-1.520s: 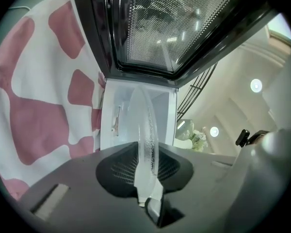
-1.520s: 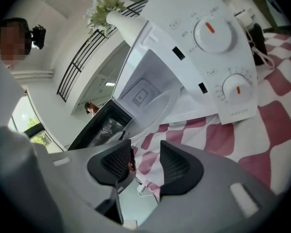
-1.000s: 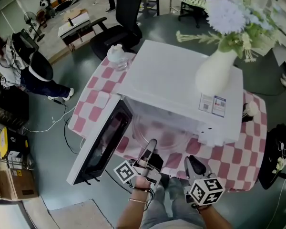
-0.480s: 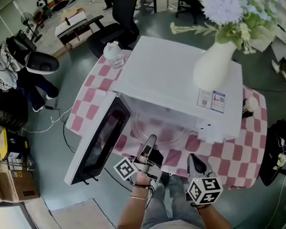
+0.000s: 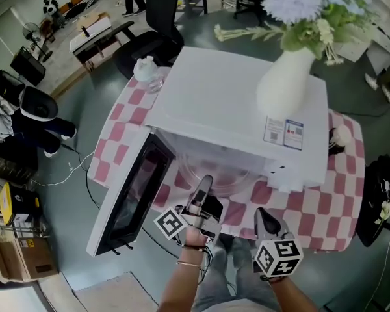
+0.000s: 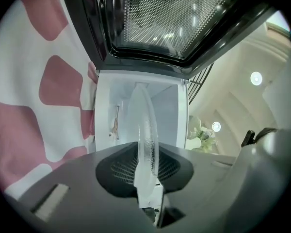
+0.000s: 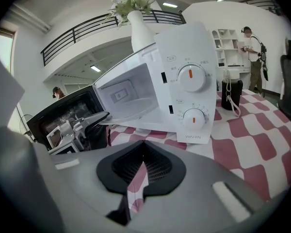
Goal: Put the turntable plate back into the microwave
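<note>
**Right hand.** Nearest the viewer, the right gripper [image 5: 262, 217] hangs over the near edge of the counter [image 5: 325, 216], which is draped in a pink-and-white checked cloth. Its fingers are pressed together with nothing between them; only the cloth shows past the seam.

**Left hand.** Just to its left, the left gripper [image 5: 205, 182] points into the oven. Its fingers are clamped on the near rim of the clear glass turntable plate [image 5: 216, 171].
- In the left gripper view the plate appears edge-on between the two fingers, running ahead into the cavity.
- The right gripper view shows the plate lying about level, its far part inside the cavity and its near rim at the opening.
- Whether it rests on the cavity floor cannot be told.

**Oven.** The white boxy microwave [image 5: 240, 106] stands on the cloth with its dark-windowed door [image 5: 133, 197] swung wide to the left. Two white control dials [image 7: 192, 77] with orange markers sit one above the other on the front panel, right of the cavity.

**On top of the oven.** A small printed label [image 5: 284, 133] lies there, and behind it stands a white ceramic vase [image 5: 287, 83] of pale flowers.

**Beyond.** At the counter's far left corner stands a small clear glass jar [image 5: 147, 71]. Past the counter, a black office chair [image 5: 153, 38] is on the grey floor.
</note>
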{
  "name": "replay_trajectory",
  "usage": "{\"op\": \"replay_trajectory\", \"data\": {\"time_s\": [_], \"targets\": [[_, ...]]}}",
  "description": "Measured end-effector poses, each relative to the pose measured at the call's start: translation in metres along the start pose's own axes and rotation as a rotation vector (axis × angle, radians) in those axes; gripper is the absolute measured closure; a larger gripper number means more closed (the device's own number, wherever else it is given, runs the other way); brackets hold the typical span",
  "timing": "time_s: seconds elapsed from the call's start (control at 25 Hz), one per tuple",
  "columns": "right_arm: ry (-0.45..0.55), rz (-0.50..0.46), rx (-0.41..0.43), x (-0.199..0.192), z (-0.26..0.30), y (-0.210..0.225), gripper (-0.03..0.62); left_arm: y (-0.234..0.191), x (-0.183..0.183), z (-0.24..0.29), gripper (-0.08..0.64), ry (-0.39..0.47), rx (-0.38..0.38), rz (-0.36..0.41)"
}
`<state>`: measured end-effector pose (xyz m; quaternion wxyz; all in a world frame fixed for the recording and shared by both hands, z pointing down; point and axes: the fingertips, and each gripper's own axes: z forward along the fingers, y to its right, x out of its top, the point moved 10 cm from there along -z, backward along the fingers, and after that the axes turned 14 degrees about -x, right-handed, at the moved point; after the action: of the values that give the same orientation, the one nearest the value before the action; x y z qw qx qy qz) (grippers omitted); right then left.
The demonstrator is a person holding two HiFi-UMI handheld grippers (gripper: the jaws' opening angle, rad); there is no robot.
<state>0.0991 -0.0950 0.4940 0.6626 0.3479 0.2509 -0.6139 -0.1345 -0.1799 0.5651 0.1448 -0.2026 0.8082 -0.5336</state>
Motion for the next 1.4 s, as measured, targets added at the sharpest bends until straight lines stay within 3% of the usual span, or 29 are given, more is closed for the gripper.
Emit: {"op": "replay_trajectory", "data": {"time_s": [0.48, 1.4], "targets": [[-0.012, 0.033, -0.034, 0.001, -0.006, 0.005, 0.583, -0.011, 0.006, 0.026, 0.495, -0.013, 0.049, 0.001], [-0.043, 0.034, -0.056, -0.010, -0.018, 0.012, 0.583, -0.027, 0.016, 0.072, 0.494, -0.021, 0.054, 0.009]]}}
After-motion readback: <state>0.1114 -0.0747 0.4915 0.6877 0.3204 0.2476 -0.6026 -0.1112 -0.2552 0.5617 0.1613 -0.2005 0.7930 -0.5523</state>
